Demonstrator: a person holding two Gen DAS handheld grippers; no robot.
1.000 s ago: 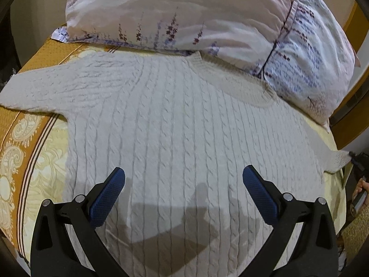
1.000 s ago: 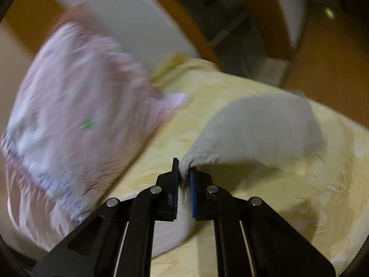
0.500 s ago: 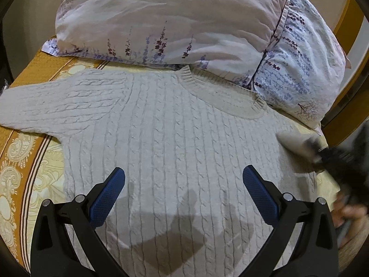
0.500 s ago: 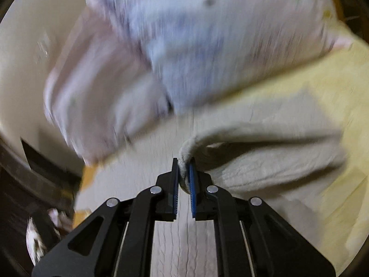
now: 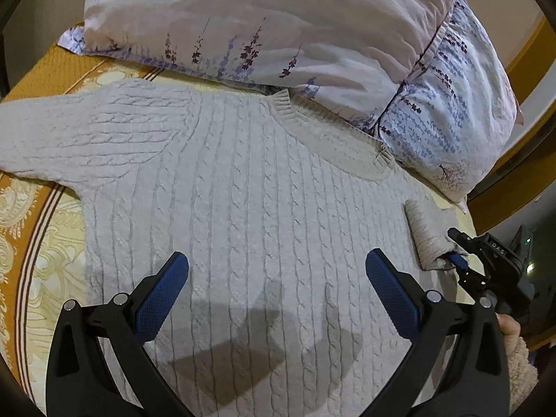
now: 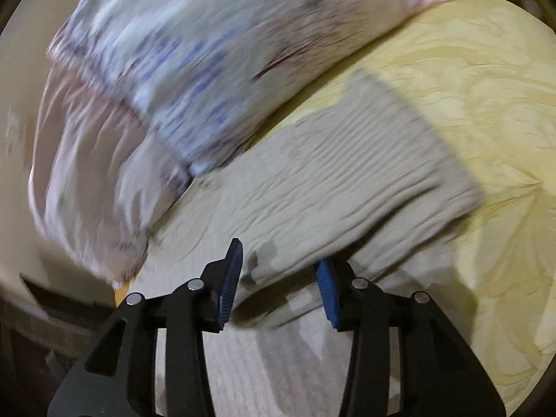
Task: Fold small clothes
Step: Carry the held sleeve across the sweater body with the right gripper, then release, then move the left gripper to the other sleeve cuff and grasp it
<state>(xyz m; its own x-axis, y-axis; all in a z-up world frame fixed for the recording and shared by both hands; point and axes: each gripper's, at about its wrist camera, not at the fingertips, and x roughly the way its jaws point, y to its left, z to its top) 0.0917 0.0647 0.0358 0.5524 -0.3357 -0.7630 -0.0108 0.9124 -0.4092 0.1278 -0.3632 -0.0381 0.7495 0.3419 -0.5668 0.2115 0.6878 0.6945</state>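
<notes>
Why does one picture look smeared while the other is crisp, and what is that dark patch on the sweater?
Right wrist view: motion blur smears the pillow. Left wrist view: sharp, though the fisheye bends the edges; the dark patch on the sweater is the shadow of the left gripper, lit from above.

A bed [image 5: 41, 229] carries everything here, covered by a spread that is pale yellow with a raised floral pattern in the middle and has an orange-brown border with stripes along its left side. A cream cable-knit sweater [image 5: 243, 208] lies flat on the spread, neckline toward the far end, its left sleeve stretched out to the left edge and its right sleeve [image 6: 365, 170] folded back onto the body. Along the far end rests a floral pillow [image 5: 278, 24], its near edge touching the sweater's collar.
</notes>
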